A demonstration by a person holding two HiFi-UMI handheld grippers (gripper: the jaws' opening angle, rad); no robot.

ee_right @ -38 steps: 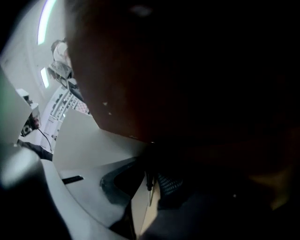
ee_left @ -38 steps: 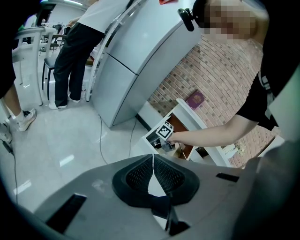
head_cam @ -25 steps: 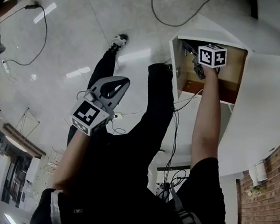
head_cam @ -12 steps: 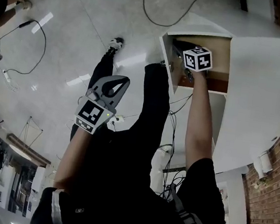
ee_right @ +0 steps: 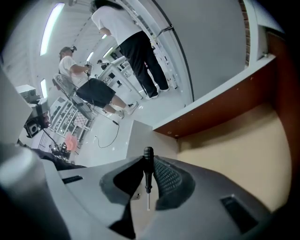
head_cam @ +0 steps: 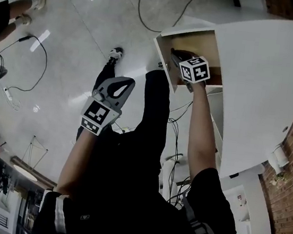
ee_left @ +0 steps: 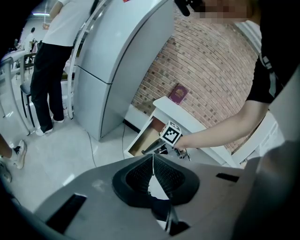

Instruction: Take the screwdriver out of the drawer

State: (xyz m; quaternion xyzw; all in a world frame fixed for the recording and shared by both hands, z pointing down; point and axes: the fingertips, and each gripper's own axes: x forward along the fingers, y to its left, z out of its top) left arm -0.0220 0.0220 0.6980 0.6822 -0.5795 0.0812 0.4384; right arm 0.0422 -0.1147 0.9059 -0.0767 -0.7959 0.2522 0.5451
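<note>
A slim screwdriver [ee_right: 148,174] with a black handle and thin metal shaft stands upright between the ribbed pads of my right gripper [ee_right: 149,163], which is shut on it. In the head view the right gripper [head_cam: 182,58] reaches into the open drawer [head_cam: 199,43], whose tan floor [ee_right: 243,154] and brown wall lie beyond the jaws. My left gripper [head_cam: 123,87] is held by the person's body, well away from the drawer, and its jaws [ee_left: 153,161] are shut on nothing. In the left gripper view the drawer [ee_left: 140,140] and the right gripper's marker cube [ee_left: 171,133] appear.
The drawer belongs to a white cabinet [head_cam: 263,86] against a brick wall [ee_left: 206,70]. A dark red booklet [ee_left: 177,93] lies on the cabinet top. Cables [head_cam: 149,18] trail over the glossy floor. People stand in the background [ee_right: 136,51], and a tall grey appliance [ee_left: 108,70] stands to the left.
The head view has swung, so the drawer sits further left. The right gripper has drawn back a little toward the drawer's near edge. The left gripper has hardly moved.
</note>
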